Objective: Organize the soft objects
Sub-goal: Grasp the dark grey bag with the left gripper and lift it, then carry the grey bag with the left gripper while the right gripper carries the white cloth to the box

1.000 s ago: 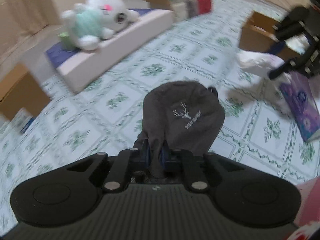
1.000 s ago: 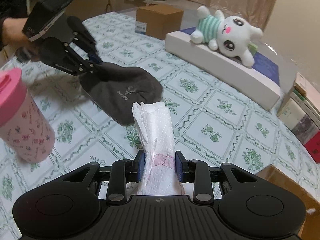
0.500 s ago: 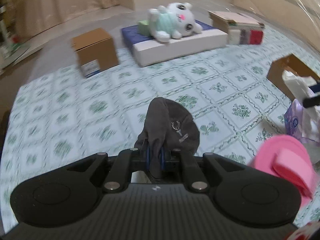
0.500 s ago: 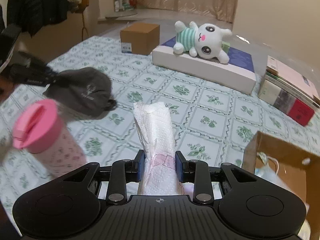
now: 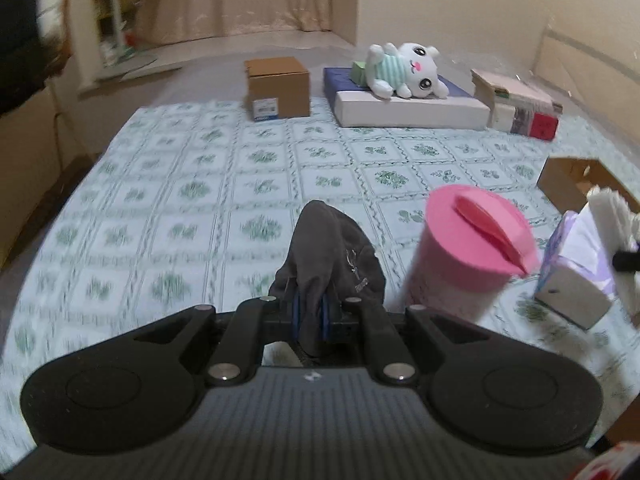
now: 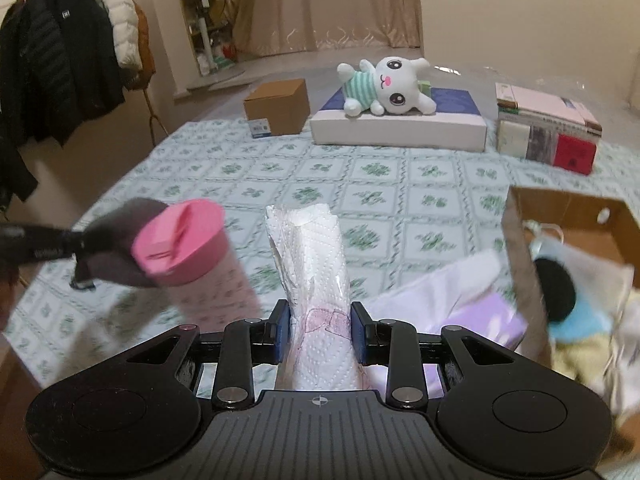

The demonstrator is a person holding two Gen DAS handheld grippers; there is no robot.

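Left wrist: left gripper [image 5: 310,314] clamped on grey sock [image 5: 328,248], left of pink cup [image 5: 468,248]. Right wrist: right gripper [image 6: 319,330] pinching folded paper towels [image 6: 310,256], right of pink cup.

Sock [image 5: 332,256]: dark grey
Cup [image 5: 472,248]: pink
Surface cloth [image 5: 200,200]: white, green floral squares
Plush rabbit [image 6: 384,86]: white, mint-striped shirt
Paper pack [image 6: 316,264]: white, dotted
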